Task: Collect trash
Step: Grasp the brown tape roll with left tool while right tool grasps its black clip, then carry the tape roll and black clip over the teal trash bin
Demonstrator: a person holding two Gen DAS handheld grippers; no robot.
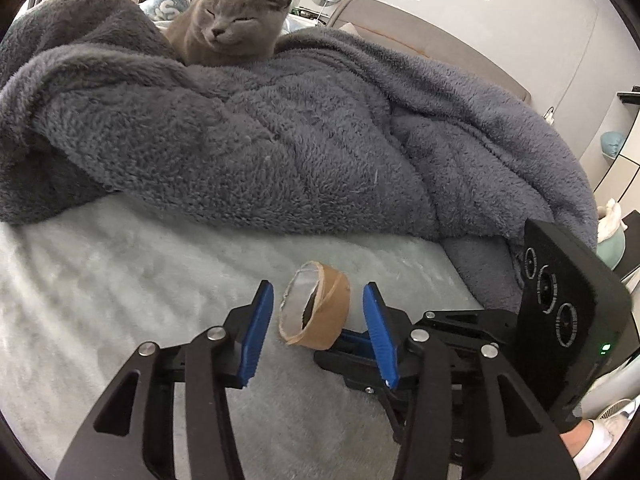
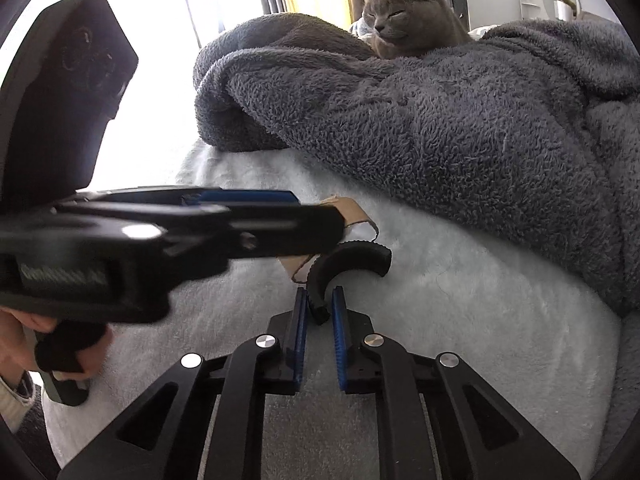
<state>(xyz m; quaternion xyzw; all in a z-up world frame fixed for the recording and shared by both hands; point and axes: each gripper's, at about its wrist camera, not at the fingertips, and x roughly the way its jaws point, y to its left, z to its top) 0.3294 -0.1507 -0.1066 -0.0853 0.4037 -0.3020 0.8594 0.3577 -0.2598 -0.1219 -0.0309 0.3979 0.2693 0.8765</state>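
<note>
A brown cardboard tape roll (image 1: 316,312) stands on its edge on the pale fluffy bed cover (image 1: 120,280). My left gripper (image 1: 318,318) is open around it, with a blue pad on each side and a small gap to the roll on both. The right gripper's housing (image 1: 568,312) comes in from the right, its fingers low behind the roll. In the right wrist view my right gripper (image 2: 319,308) is shut on one end of a black curved ribbed piece (image 2: 352,258). The left gripper (image 2: 316,210) crosses from the left and hides most of the roll (image 2: 354,208).
A heaped grey fleece blanket (image 1: 320,140) lies just behind the roll. A grey cat (image 1: 232,20) sits on it with its eyes shut. A person's hand (image 2: 36,340) holds the left gripper's handle. The bed edge drops off at the right, near a white shoe (image 1: 592,436).
</note>
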